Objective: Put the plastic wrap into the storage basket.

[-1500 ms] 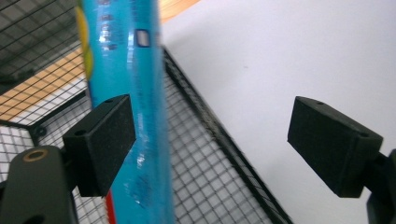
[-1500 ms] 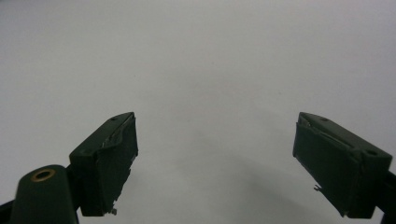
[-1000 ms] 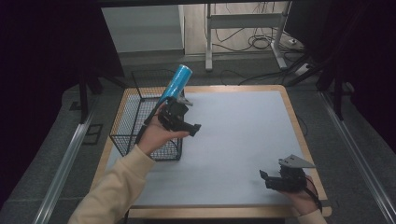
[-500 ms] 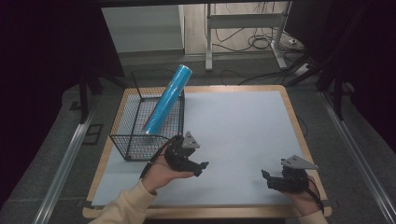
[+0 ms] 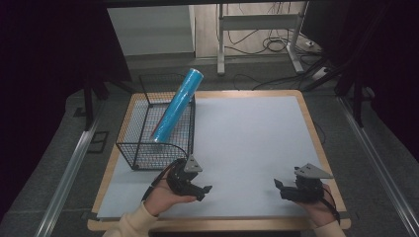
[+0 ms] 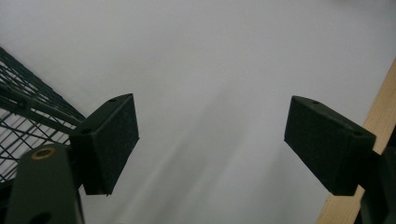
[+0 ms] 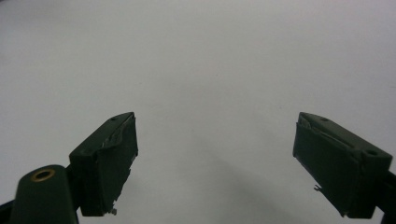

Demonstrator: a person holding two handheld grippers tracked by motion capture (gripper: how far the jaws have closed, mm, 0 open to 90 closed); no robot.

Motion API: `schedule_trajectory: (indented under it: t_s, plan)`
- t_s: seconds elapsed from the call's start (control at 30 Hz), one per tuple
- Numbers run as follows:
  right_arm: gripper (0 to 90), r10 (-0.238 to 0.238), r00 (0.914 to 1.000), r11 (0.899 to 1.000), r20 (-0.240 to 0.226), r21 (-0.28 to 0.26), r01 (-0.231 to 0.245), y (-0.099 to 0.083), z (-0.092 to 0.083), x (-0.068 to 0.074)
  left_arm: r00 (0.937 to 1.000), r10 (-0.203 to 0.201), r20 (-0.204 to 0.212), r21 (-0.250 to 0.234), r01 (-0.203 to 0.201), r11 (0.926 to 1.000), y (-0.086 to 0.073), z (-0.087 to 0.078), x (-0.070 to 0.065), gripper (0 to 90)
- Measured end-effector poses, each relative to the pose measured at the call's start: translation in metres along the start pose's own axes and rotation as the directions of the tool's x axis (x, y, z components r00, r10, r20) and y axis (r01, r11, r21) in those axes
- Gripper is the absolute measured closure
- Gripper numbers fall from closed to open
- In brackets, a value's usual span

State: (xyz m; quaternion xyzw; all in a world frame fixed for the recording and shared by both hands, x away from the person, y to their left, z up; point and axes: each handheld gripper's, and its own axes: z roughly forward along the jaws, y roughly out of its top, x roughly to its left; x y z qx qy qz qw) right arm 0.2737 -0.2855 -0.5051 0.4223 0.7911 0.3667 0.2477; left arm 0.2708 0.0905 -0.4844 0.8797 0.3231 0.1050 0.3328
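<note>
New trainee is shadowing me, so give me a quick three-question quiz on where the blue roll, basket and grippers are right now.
1. True or false: the blue roll lies flat on the white mat.
2. The wire basket sits at which side of the table in the high view: A left, B right, C centre?
3. What is between the jaws of the left gripper and the right gripper?

Key: 1 false, it leans tilted in the basket, top end past the rim. 2 A. 3 Nothing; both are open.

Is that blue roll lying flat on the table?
No, the blue roll stands tilted in the wire basket, its top leaning over the rim.
</note>
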Motion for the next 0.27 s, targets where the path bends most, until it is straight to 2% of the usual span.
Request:
schedule_trajectory:
  t_s: [0.27]
  plan:
    - [14.2, -0.004, 1.0, 1.0, -0.002, -0.018, 0.004, 0.0003, -0.0015, -0.0008, 0.9999, -0.002, 0.013, 0.0, 0.002, 1.0, 0.002, 0.0055, -0.0002, 17.3]
